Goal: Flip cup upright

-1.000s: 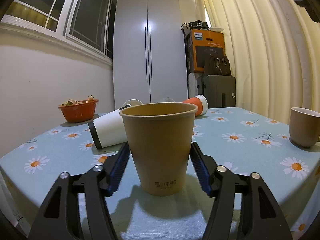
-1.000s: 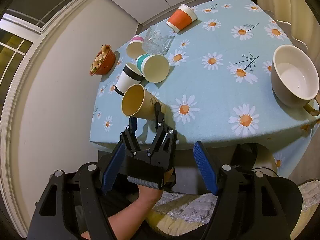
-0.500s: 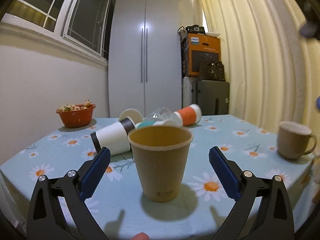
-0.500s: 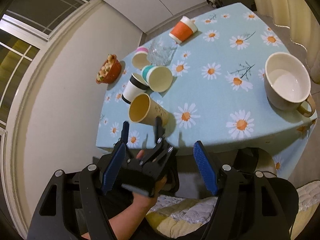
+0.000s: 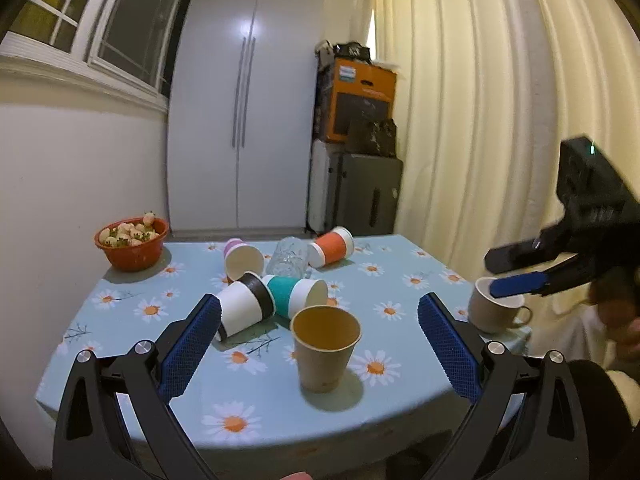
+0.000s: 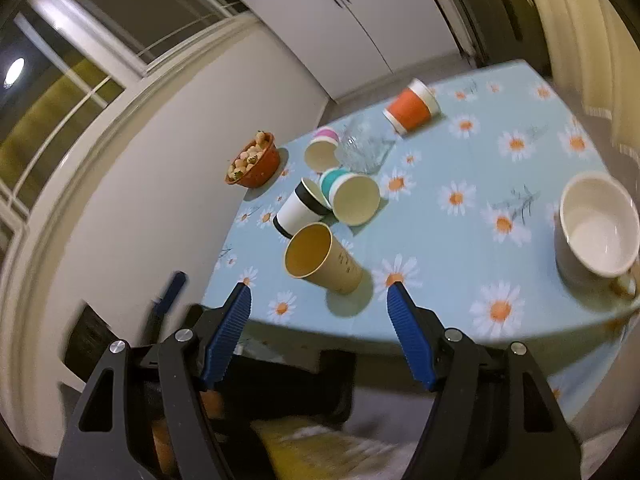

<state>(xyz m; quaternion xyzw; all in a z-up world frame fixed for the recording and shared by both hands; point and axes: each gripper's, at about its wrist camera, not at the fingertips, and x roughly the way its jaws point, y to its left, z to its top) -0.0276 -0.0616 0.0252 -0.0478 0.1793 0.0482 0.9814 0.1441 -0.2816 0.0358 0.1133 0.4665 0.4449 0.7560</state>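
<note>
A brown paper cup (image 5: 325,347) stands upright near the front edge of the table; it also shows in the right wrist view (image 6: 322,264). My left gripper (image 5: 318,354) is open and empty, pulled back off the table with the cup between its fingers' line of sight but well ahead. My right gripper (image 6: 318,334) is open and empty, in front of the table edge; it shows from outside in the left wrist view (image 5: 520,272). Behind lie a white-and-black cup (image 5: 246,308), a teal cup (image 5: 298,295), a pink cup (image 5: 242,258), an orange cup (image 5: 332,246) and a glass (image 5: 288,256).
A red bowl of fruit (image 5: 131,242) stands at the back left by the wall. A beige mug (image 5: 496,310) stands upright at the table's right edge, also in the right wrist view (image 6: 598,228). The flowered tablecloth (image 5: 400,276) covers the table. Curtains hang on the right.
My left gripper has let go of the brown cup, opened wide and drawn back and up from the table. The cup stays standing. My right gripper has swung closer to the table.
</note>
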